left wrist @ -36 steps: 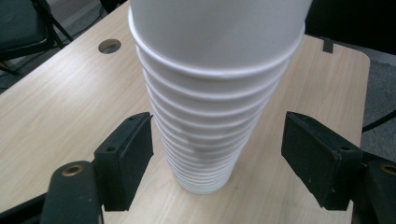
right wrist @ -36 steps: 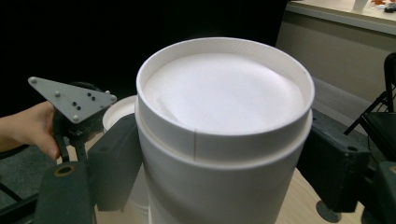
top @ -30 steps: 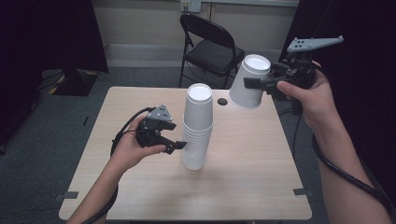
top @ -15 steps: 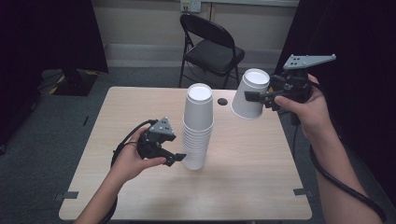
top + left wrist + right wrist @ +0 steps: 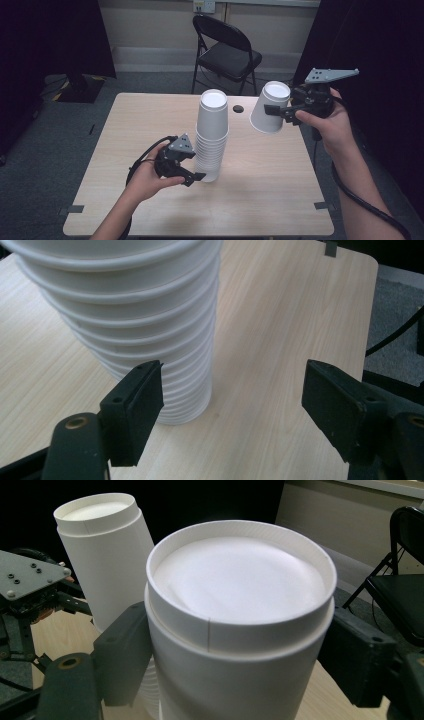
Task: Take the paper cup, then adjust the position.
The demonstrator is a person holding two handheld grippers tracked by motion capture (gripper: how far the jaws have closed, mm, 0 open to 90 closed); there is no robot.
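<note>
A tall stack of upside-down white paper cups (image 5: 212,135) stands in the middle of the wooden table (image 5: 150,125). My left gripper (image 5: 192,176) is open at the foot of the stack, its jaws low beside the bottom rims (image 5: 170,390), with the stack by the left jaw. My right gripper (image 5: 274,111) is shut on a single upside-down white cup (image 5: 270,114), held tilted in the air to the right of the stack. In the right gripper view that cup (image 5: 240,625) sits between the jaws with the stack (image 5: 107,555) behind it.
A black folding chair (image 5: 227,52) stands beyond the table's far edge. A small dark round hole (image 5: 238,108) lies in the tabletop behind the stack. Dark curtains hang at left and right. Tape marks (image 5: 75,209) sit at the near corners.
The right gripper has brought the single cup lower and leftward, closer to the stack. The left gripper has slid nearer along the table toward the stack's base.
</note>
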